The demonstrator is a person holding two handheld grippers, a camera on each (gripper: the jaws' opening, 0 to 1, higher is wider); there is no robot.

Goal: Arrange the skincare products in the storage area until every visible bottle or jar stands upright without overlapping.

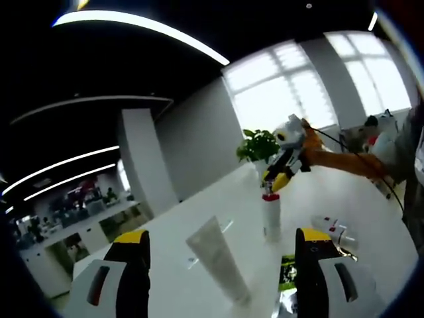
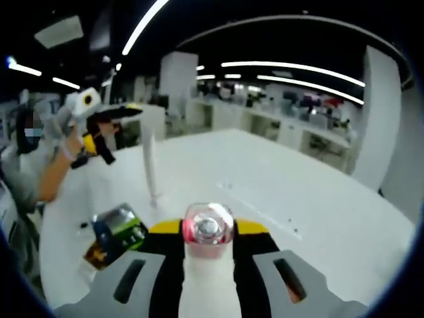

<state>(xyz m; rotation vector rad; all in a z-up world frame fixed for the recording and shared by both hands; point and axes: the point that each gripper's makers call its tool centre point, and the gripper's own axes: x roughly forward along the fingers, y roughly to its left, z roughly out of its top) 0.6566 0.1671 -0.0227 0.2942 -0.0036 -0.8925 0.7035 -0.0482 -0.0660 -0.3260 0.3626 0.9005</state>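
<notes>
1. Nearby, on the white table (image 1: 199, 218): a white tube (image 1: 218, 260) standing cap-down and leaning, a dark green-labelled packet (image 2: 116, 233) just beside the held bottle, a small bottle lying flat (image 1: 334, 232), a potted plant (image 1: 258, 146) behind.
2. Upright, long axis vertical: the red-capped bottle (image 2: 207, 265), pinched at its top by the right gripper (image 2: 207, 242).
3. Spread wide, holding nothing: the left gripper (image 1: 222, 265).
4. Possibly touching the table at its base; too blurred to tell.

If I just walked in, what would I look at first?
Probably the white bottle with the pink cap, pinched upright between the right gripper's jaws, close in the right gripper view. In the left gripper view, a white tube stands on its cap on the white table between the open left gripper's jaws.
</notes>
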